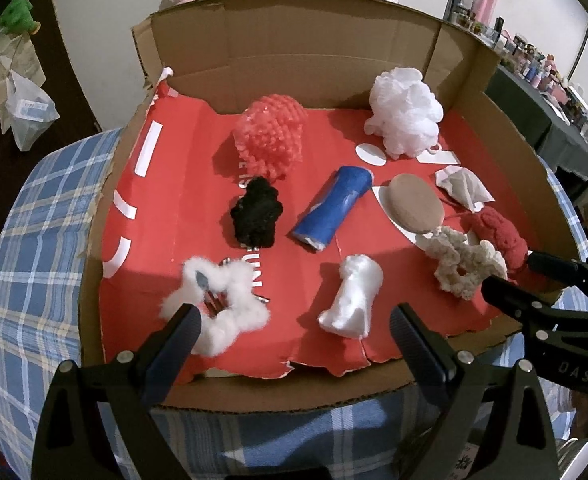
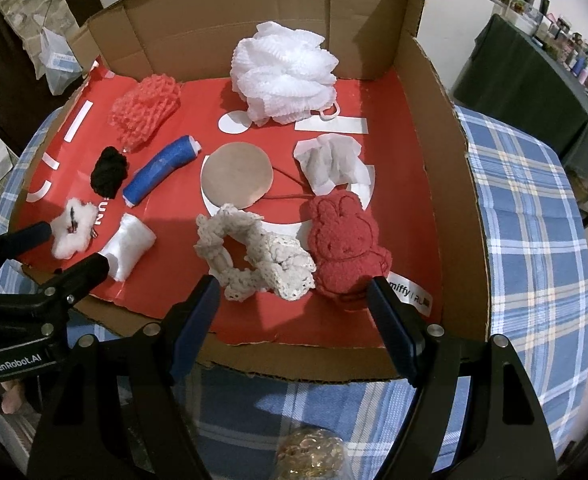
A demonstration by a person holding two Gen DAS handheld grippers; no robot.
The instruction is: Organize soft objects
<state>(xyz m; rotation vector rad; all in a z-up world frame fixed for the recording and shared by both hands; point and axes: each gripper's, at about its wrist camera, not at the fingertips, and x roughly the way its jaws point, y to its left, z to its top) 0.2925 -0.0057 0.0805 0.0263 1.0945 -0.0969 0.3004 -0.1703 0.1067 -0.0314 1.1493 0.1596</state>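
A shallow cardboard box with a red paper floor sits on a table under a blue plaid cloth. Ten soft things lie apart inside: a frilly white mesh puff upper centre, a coral netted puff, a black knit lump, a blue roll, a tan round pad, a crumpled tissue, a cream lace scrunchie, a fuzzy red rabbit, a shiny white bundle and a fluffy white ring. The left tongs and right tongs gape wide, empty, at the box's near edge. Cluttered shelves line the upper right.
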